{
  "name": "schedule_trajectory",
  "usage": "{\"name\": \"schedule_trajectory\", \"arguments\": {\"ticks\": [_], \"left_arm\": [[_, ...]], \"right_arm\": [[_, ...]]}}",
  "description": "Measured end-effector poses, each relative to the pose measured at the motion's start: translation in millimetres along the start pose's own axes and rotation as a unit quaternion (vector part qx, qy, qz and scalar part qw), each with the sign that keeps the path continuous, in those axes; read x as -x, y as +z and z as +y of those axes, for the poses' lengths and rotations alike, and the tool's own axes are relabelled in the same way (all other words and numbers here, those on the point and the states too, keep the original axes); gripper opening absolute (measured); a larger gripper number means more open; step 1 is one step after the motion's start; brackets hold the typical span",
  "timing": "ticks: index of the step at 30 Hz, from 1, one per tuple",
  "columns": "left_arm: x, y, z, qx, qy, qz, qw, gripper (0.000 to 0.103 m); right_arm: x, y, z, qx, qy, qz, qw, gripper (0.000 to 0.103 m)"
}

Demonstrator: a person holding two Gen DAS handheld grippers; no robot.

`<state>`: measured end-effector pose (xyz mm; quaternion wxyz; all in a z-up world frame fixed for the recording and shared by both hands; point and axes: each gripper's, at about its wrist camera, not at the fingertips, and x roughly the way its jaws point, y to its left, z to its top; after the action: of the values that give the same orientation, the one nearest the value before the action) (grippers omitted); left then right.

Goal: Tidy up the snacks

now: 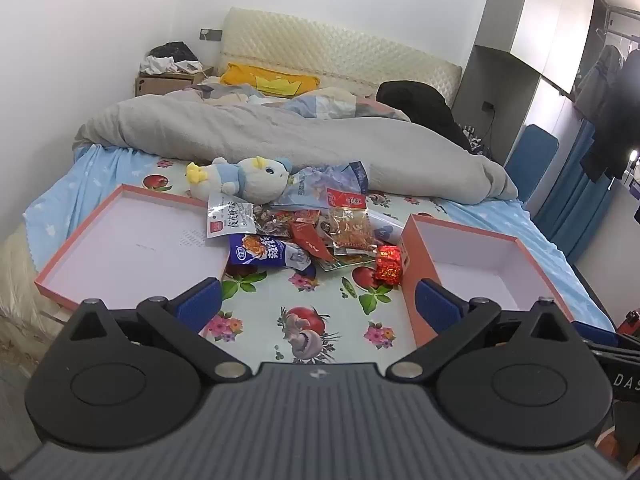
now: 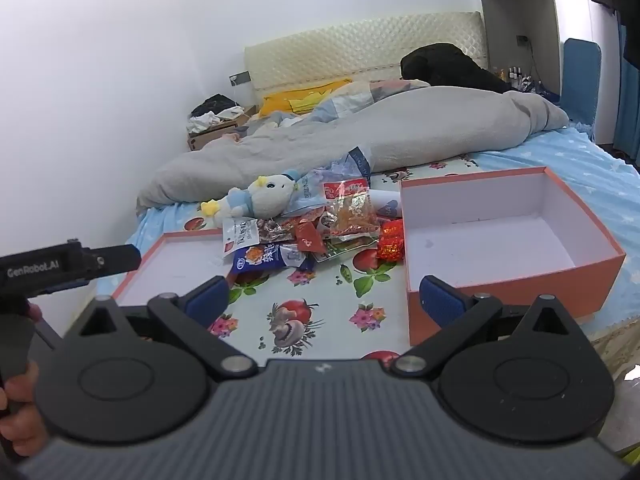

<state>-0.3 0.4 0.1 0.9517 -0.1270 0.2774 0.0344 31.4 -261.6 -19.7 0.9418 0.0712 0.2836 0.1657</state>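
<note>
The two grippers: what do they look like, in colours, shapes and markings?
Both look alike: the left gripper and the right gripper each have a ribbed grey body, two round black discs, black link arms with silver pins, and blue textured pads. White lettering reading GenRobot.AI shows on the left one's black side in the right wrist view.

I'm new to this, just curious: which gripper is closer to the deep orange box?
Right. The right gripper hovers open at the deep orange box's near corner; the left gripper hangs open farther left, nearer the shallow lid.
</note>
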Motion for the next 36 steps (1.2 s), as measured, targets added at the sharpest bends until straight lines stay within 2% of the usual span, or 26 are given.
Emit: {"name": "schedule_trajectory", "arguments": {"ticks": [16,36], "left_arm": [[-0.7,-2.8,-0.4,-0.004,0.000,0.004,1.0000,0.103],[-4.8,-7.7,-7.4,-0.015,0.001,0.014,0.9998,0.103]], "right_arm": [[2.1,-4.8,0.8,0.003,-0.001,-0.010,1.000,0.103],[3.8,-7.6,-1.7,-0.002,0.004,-0.002,1.000,0.103]]}}
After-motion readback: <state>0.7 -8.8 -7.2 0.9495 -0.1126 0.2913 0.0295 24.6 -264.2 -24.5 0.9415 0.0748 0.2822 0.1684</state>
